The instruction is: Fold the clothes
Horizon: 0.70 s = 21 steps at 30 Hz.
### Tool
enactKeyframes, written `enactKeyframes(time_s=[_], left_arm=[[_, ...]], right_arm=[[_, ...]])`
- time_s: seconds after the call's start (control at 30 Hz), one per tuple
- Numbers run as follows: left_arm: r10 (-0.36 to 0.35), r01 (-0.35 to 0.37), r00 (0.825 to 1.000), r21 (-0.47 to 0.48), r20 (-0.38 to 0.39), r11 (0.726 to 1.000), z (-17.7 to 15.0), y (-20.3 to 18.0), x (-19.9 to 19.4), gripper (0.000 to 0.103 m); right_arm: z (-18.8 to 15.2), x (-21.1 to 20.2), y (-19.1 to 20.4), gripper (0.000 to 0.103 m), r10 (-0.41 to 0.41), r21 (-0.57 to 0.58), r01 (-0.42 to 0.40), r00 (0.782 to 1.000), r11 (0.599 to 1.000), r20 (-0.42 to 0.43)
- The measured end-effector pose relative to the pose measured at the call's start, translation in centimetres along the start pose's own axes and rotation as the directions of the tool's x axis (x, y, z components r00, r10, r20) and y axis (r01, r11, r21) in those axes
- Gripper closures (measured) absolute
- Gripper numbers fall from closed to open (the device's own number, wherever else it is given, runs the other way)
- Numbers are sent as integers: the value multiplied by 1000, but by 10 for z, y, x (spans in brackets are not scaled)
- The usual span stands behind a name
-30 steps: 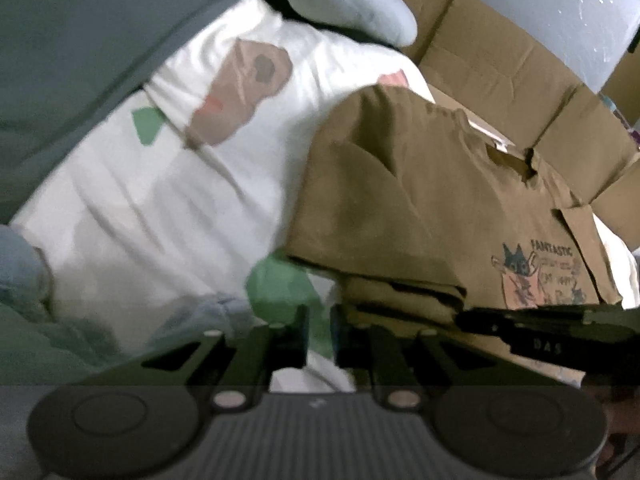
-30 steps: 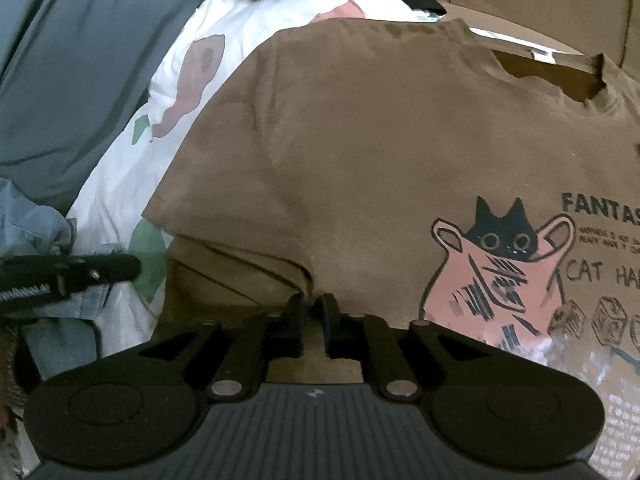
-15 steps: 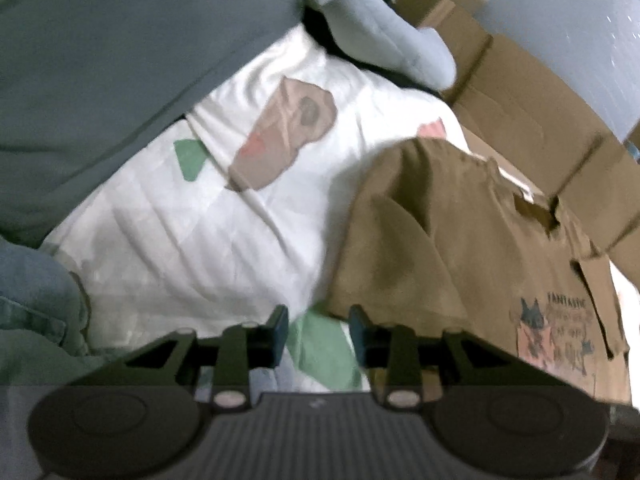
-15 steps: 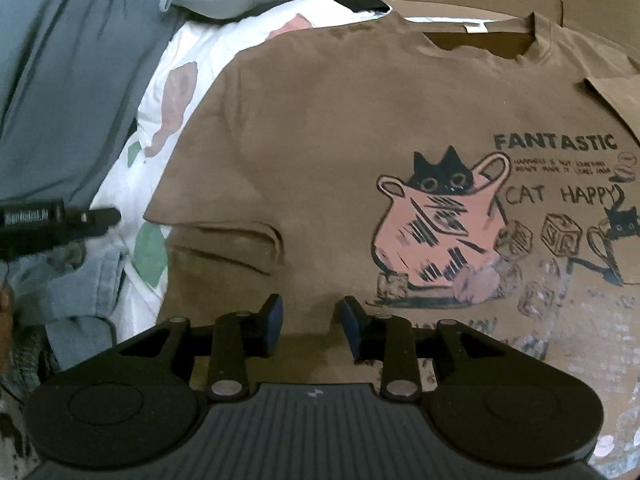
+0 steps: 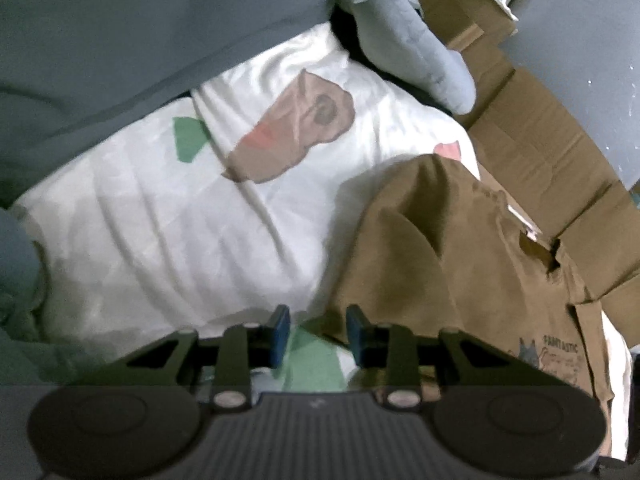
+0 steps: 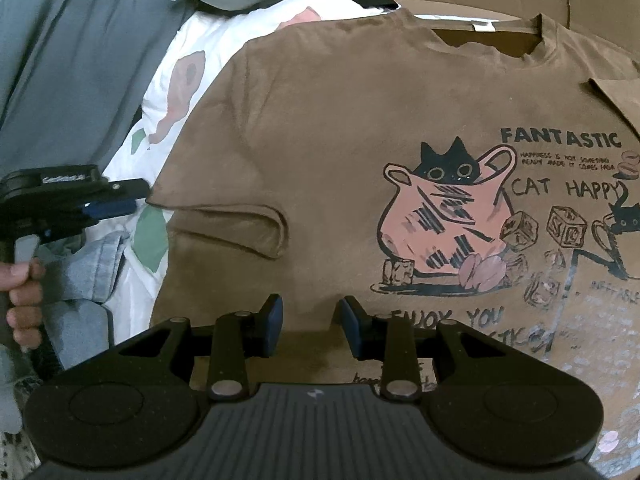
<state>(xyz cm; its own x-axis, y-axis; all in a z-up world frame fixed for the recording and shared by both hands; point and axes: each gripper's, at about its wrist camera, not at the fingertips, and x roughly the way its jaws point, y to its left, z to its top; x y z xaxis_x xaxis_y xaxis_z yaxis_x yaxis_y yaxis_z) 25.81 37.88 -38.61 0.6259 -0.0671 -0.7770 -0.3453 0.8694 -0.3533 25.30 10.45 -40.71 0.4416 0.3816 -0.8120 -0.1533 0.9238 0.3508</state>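
Observation:
A brown T-shirt point(image 6: 340, 128) with a cat print lies flat, front up, its left sleeve folded in over the body. My right gripper point(image 6: 309, 322) hovers open above the shirt's lower left part, nothing between its fingers. The left wrist view shows the same brown T-shirt point(image 5: 452, 248) at the right. My left gripper point(image 5: 318, 330) is open just off the shirt's sleeve edge, over the white sheet. In the right wrist view the left gripper point(image 6: 120, 200) sits at the shirt's left edge, held by a hand point(image 6: 22, 300).
The shirt rests on a white patterned sheet point(image 5: 168, 224). A grey-blue blanket point(image 5: 120, 32) and a light blue pillow point(image 5: 404, 40) lie behind. Flattened cardboard point(image 5: 552, 160) lines the far side. Blue denim point(image 6: 84, 276) is bunched at the left.
Both grippers have gone from shut to open and let go of the shirt's sleeve fold. Both have pulled back from the shirt, so more of it shows.

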Motion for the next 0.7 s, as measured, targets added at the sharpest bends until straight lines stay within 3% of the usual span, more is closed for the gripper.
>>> enactKeyframes(time_s=[0.03, 0.13, 0.7], left_arm=[[-4, 4, 1000, 1, 2, 1000, -1, 0, 2, 92], [-16, 16, 1000, 13, 12, 1000, -2, -3, 2, 100], [-173, 170, 983, 48, 59, 984, 33, -41, -37, 101]], right_arm=[[0, 0, 2, 64, 1, -7, -1, 1000, 1000, 0], [2, -2, 7, 64, -10, -29, 10, 1000, 1000, 21], [59, 0, 55, 63, 82, -174, -57, 987, 983, 141]])
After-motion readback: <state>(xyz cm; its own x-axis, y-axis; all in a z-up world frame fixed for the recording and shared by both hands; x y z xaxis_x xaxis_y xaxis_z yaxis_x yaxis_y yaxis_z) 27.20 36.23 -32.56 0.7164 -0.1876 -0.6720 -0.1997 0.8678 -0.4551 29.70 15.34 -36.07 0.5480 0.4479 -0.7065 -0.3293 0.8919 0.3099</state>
